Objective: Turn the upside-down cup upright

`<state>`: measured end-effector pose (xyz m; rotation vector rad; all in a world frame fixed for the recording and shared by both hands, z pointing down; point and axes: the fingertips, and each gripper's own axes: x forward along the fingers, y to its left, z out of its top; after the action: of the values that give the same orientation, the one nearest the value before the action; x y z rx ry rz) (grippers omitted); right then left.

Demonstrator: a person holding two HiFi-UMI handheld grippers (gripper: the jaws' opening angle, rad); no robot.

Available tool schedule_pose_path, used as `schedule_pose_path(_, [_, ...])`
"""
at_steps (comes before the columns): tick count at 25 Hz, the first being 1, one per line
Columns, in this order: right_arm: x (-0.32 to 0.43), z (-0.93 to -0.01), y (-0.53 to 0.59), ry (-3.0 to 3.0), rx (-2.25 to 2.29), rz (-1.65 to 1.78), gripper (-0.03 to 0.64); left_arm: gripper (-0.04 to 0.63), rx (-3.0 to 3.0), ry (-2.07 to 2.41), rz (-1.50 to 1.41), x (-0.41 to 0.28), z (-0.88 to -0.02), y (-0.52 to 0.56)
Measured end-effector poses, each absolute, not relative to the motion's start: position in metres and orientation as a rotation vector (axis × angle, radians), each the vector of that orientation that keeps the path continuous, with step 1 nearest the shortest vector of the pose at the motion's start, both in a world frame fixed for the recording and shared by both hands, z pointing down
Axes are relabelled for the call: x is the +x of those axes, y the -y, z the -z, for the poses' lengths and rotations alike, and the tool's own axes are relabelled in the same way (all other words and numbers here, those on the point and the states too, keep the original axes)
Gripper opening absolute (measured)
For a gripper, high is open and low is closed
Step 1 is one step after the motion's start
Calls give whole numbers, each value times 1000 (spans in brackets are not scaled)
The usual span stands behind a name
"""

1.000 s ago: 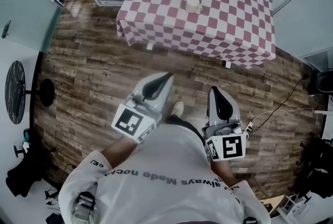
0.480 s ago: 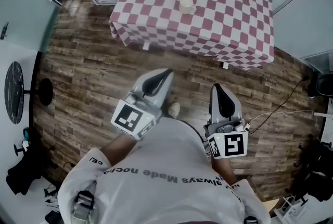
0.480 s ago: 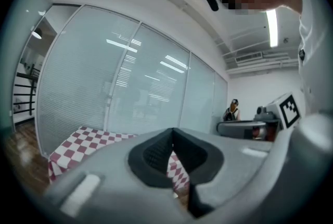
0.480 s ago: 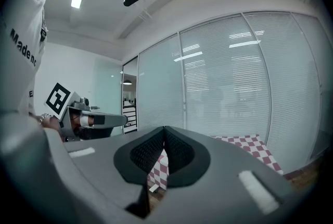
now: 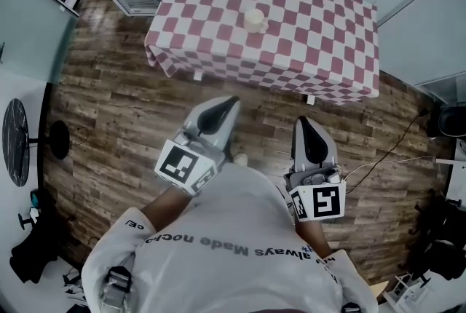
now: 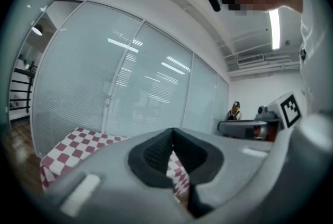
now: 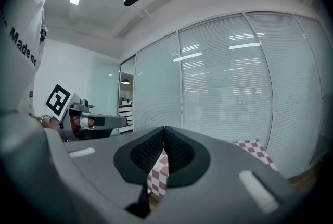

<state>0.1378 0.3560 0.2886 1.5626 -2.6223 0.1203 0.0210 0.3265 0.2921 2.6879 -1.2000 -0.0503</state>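
The cup sits on the checkered table in the upper middle of the frame, too small to tell which way up it is. It's slid lower and left versus a second ago, so I'd guess the person's walking up to it. The left gripper and right gripper are both pinched closed and empty, well short of it over the wood floor.

Counted: cup, one | table with red-and-white checked cloth, one | grippers, two: left gripper, right gripper | marker cubes, two: left cube, right cube | round dark side table, one
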Motion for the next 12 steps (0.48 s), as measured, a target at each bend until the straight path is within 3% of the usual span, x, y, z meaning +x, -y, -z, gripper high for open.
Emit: schedule_pose_path(12, [78, -285, -214, 2610, 1531, -99, 2, 5, 2682, 1175, 74, -29, -291, -184])
